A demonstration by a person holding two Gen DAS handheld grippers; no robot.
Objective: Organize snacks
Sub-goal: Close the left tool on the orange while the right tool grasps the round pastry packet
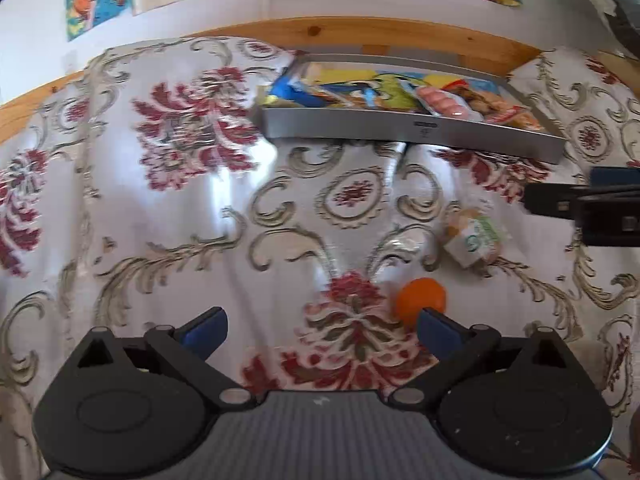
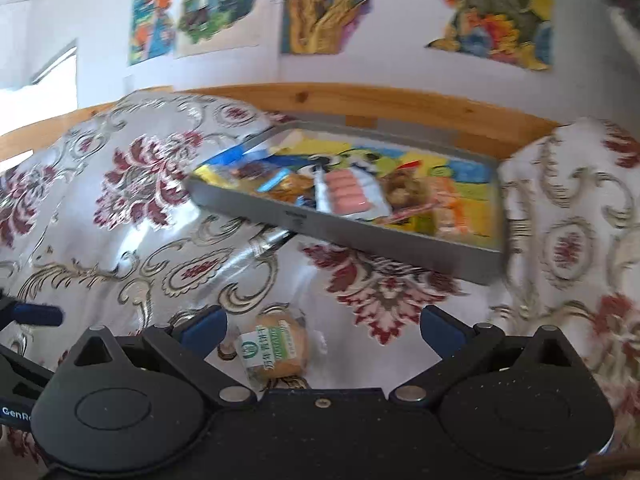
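Observation:
A grey metal tray (image 1: 404, 130) (image 2: 384, 240) holding several colourful snack packets sits at the far side of the floral cloth. A wrapped bun with a green-and-white label (image 1: 472, 238) (image 2: 276, 350) lies on the cloth in front of it. A small orange fruit (image 1: 420, 300) rests nearer, just beyond my left gripper's right fingertip. My left gripper (image 1: 320, 334) is open and holds nothing. My right gripper (image 2: 322, 334) is open too, with the bun lying between its fingers toward the left one. In the left wrist view the right gripper (image 1: 560, 200) enters from the right edge.
The floral cloth (image 1: 200, 200) covers the whole table, with a wooden rail (image 1: 360, 34) and a wall of colourful pictures behind. A silver foil-like packet (image 2: 268, 242) pokes out from under the tray's front edge. The left gripper's blue fingertip (image 2: 38, 315) shows at the far left.

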